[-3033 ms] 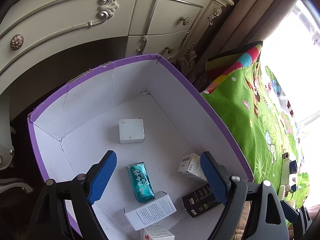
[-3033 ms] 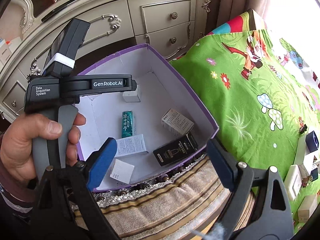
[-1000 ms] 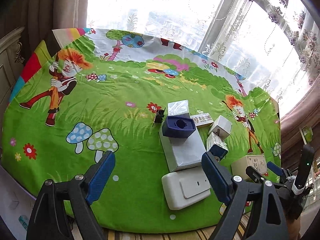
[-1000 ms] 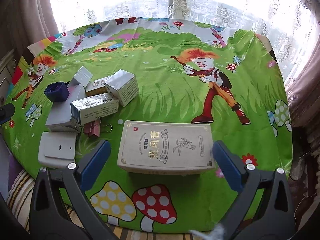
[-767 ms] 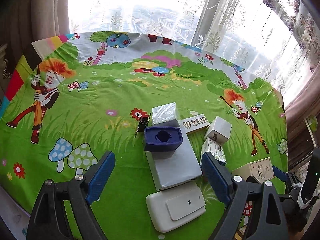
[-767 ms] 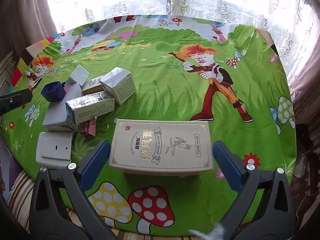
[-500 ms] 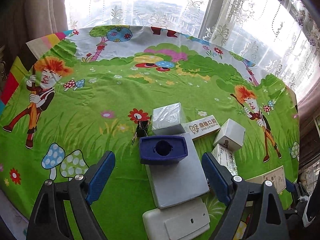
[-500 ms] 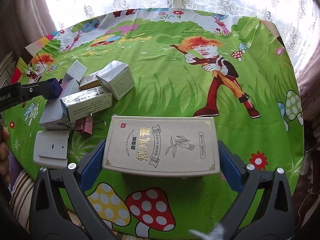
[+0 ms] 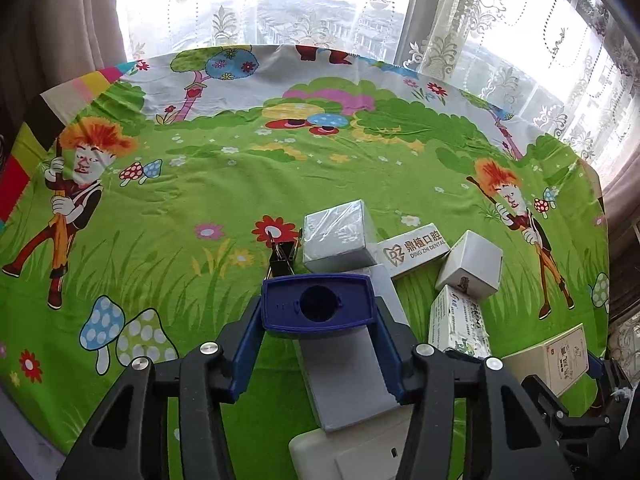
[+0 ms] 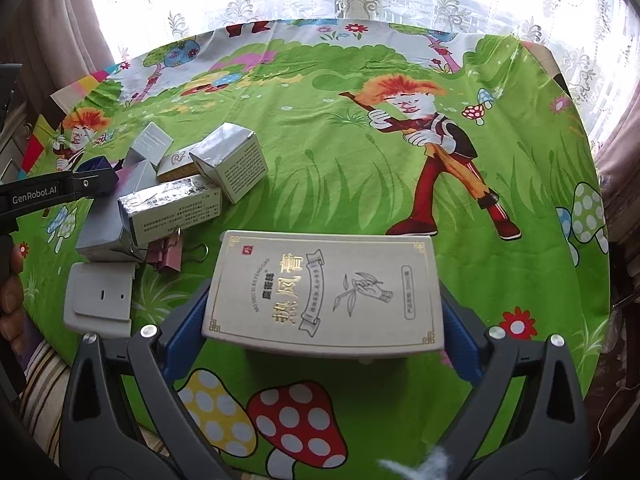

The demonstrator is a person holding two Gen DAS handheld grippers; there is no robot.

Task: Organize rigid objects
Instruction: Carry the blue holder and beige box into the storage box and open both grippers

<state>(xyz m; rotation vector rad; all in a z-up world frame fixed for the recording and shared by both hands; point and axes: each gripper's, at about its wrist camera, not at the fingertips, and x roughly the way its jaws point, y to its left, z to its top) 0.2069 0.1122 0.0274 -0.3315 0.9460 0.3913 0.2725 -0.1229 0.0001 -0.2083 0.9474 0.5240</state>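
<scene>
Navy box [image 9: 318,305] between left hand-held gripper [image 9: 318,320] fingers.

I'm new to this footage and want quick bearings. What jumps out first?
The bright green cartoon tablecloth fills both views. In the right wrist view the right hand-held gripper clamps a wide beige box with gold lettering. In the left wrist view the left hand-held gripper grips a navy blue box atop a grey box.

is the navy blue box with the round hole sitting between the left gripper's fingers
Yes, the navy blue box sits between the left gripper fingers, pads against its two ends.
</scene>
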